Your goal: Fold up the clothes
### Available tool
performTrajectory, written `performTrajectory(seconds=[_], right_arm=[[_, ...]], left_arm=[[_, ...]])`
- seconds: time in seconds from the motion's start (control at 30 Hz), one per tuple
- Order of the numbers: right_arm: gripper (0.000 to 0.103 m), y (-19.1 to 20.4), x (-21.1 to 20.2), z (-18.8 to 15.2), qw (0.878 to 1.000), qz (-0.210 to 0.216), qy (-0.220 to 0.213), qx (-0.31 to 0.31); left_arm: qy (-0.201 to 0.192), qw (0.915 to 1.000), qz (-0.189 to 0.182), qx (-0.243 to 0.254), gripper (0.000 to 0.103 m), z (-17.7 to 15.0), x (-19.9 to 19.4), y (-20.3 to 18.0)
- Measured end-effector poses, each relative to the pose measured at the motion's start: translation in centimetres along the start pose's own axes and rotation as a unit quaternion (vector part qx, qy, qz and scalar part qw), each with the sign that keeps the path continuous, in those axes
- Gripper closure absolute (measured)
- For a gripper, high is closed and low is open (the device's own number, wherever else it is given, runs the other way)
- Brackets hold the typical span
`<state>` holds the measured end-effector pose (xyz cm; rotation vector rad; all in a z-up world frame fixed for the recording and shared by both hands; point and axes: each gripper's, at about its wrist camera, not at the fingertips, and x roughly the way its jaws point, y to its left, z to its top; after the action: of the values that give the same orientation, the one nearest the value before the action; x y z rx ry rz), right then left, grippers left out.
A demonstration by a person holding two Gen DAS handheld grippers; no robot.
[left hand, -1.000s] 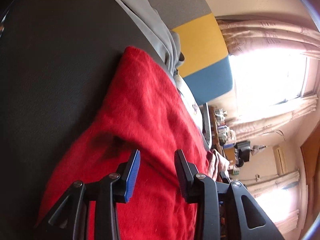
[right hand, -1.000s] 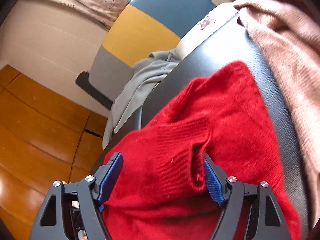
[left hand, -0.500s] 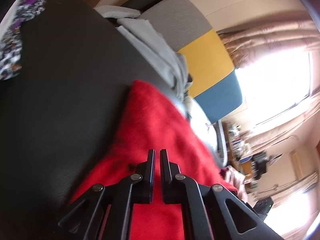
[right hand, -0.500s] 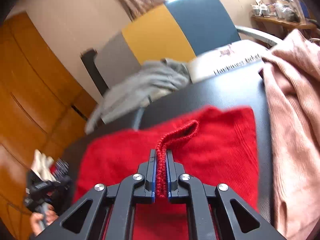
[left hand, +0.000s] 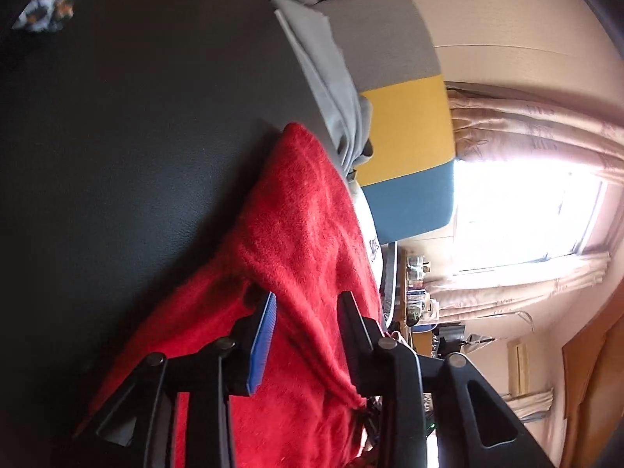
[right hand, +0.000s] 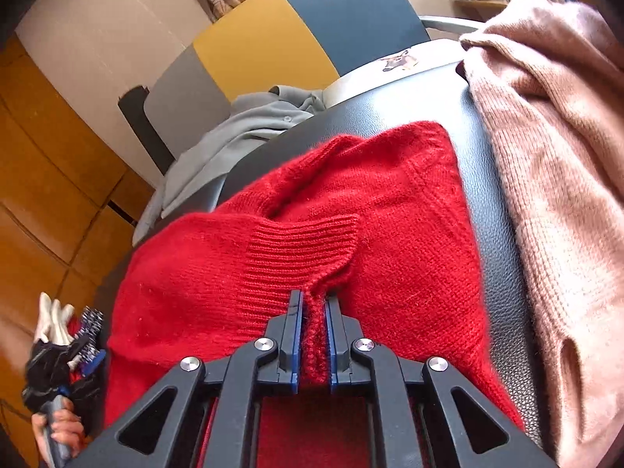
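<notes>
Black leather surface (right hand: 495, 210); right tool (right hand: 312, 304) pinching fuzzy red sweater (right hand: 390, 210) ribbed cuff; left tool (left hand: 308, 312) wide.

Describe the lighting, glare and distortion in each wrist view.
Left wrist: the window is blown out to white glare, the black surface stays dim, and fisheye bending curves the walls. Right wrist: even light, the red sweater sharp, the corners vignetted dark.

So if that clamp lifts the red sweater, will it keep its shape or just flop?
Probably flop: the red sweater already bunches into soft folds where the right gripper pinches its ribbed edge. Its fuzzy knit likely grips the pads rather than slipping. It looks light, though the unheld part would probably drag across the black surface.
</notes>
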<state>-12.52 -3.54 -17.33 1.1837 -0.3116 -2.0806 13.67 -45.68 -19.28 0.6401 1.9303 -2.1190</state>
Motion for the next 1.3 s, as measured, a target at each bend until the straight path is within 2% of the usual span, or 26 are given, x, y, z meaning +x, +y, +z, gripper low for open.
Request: performTrajectory(seconds=[0.1, 0.17, 0.33, 0.4, 0.43, 0.47, 0.5, 0.63, 0.73, 0.77, 0.87, 0.97, 1.03, 1.1, 1.2, 1.3], right_arm=[[0.092, -0.2, 0.1, 0.1, 1.0, 0.009, 0.0, 0.008], [0.091, 0.1, 0.2, 0.3, 1.0, 0.009, 0.004, 0.008], [0.09, 0.8, 0.2, 0.6, 1.0, 0.002, 0.01, -0.002], [0.089, 1.3, 0.3, 0.7, 1.0, -0.004, 0.012, -0.012], [0.089, 1.7, 0.3, 1.0, 1.0, -0.009, 0.012, -0.02], [0.091, 2.1, 0.0, 1.2, 1.0, -0.008, 0.007, -0.028], [0.092, 2.5, -0.4, 1.5, 0.999, -0.007, 0.001, -0.035], [0.093, 4.0, -2.5, 1.7, 0.997, -0.009, -0.013, -0.073], [0.095, 3.7, -2.1, 0.7, 0.994, -0.044, 0.004, -0.097], [0.096, 3.2, -1.7, 0.3, 0.994, -0.057, 0.01, -0.093], [0.096, 1.4, -1.1, 0.3, 0.995, -0.079, 0.013, -0.067], [0.094, 0.8, -2.0, 0.8, 0.995, -0.093, -0.007, -0.046], [0.086, 2.2, -2.8, 0.9, 0.994, -0.084, -0.021, -0.072], [0.072, 3.8, -3.6, 1.0, 0.992, -0.073, -0.034, -0.102], [0.055, 6.7, -4.0, 0.8, 0.985, -0.053, -0.044, -0.155], [0.049, 10.5, -1.8, -0.2, 0.973, -0.034, -0.022, -0.227]], left_arm=[[0.004, 0.9995, 0.015, -0.026, 0.07, 0.4, 1.2, 0.2], [0.004, 0.9989, 0.013, -0.045, 0.068, 0.4, 1.3, 0.5], [-0.026, 0.9969, 0.032, -0.066, 0.068, 1.1, 1.0, 0.9], [-0.034, 0.9964, 0.033, -0.071, 0.074, 1.5, 1.2, 0.8], [-0.032, 0.9968, 0.027, -0.068, 0.086, 1.7, 1.4, 0.6], [-0.034, 0.9976, 0.031, -0.051, 0.1, 1.5, 1.4, 0.0], [-0.038, 0.9981, 0.039, -0.028, 0.1, 1.3, 1.2, -0.7], [-0.054, 0.9951, 0.064, 0.054, 0.099, -0.1, -0.9, -2.2], [-0.055, 0.9908, 0.091, 0.084, 0.099, -0.8, -2.3, -1.3], [-0.052, 0.9887, 0.107, 0.092, 0.099, -0.9, -2.4, -1.0], [-0.036, 0.9864, 0.121, 0.105, 0.098, -1.2, -2.4, -0.4], [-0.051, 0.979, 0.136, 0.142, 0.089, -1.9, -3.0, -2.1], [-0.061, 0.9731, 0.147, 0.167, 0.088, -2.3, -3.3, -3.3], [-0.071, 0.9663, 0.157, 0.192, 0.088, -2.7, -3.7, -4.4], [-0.086, 0.9546, 0.172, 0.228, 0.084, -3.4, -4.2, -6.1], [-0.088, 0.9421, 0.178, 0.27, 0.081, -3.5, -2.9, -8.3]])
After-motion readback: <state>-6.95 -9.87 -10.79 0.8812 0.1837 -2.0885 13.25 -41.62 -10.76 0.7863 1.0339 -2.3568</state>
